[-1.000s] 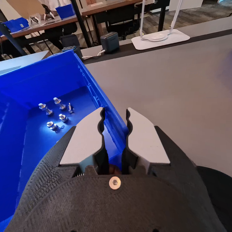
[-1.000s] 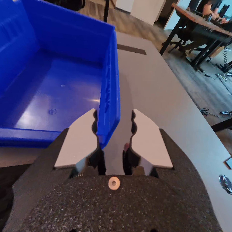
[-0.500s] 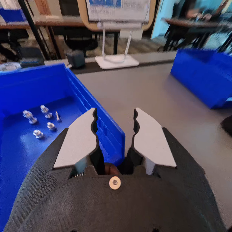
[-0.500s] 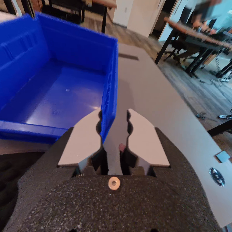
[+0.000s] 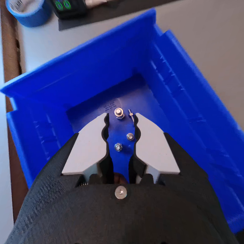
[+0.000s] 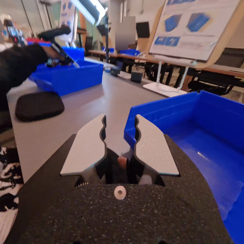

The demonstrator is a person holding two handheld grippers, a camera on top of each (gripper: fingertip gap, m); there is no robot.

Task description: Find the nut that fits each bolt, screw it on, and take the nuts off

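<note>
In the left wrist view my left gripper [image 5: 120, 114] is open and points down into a blue bin [image 5: 92, 74]. On the bin floor lie several silver bolts with nuts on them. A large bolt [image 5: 119, 113] stands just beyond the tips. A thin bolt [image 5: 131, 114] lies by the right fingertip [image 5: 138, 116]. Two smaller bolts [image 5: 130, 136] [image 5: 118, 147] show between the fingers, below them on the floor. Nothing is gripped. In the right wrist view my right gripper [image 6: 120, 116] is open and empty above the grey table [image 6: 92, 105], beside a second blue bin [image 6: 171, 109]. The left gripper [image 6: 63, 55] shows far off over the first bin [image 6: 68, 77].
A roll of blue tape [image 5: 28, 12] and a dark device [image 5: 68, 7] sit beyond the left bin. A black pad [image 6: 39, 105] lies on the table. A white stand base [image 6: 163, 89] holds a board behind the table. The second bin holds nothing that shows. The left gripper's tips are roughly 55 cm from the right gripper's.
My left gripper swung from beside the bin's wall to above its floor, pointing down at the bolts, and its fingers narrowed. My right gripper turned left, away from its bin towards the table middle.
</note>
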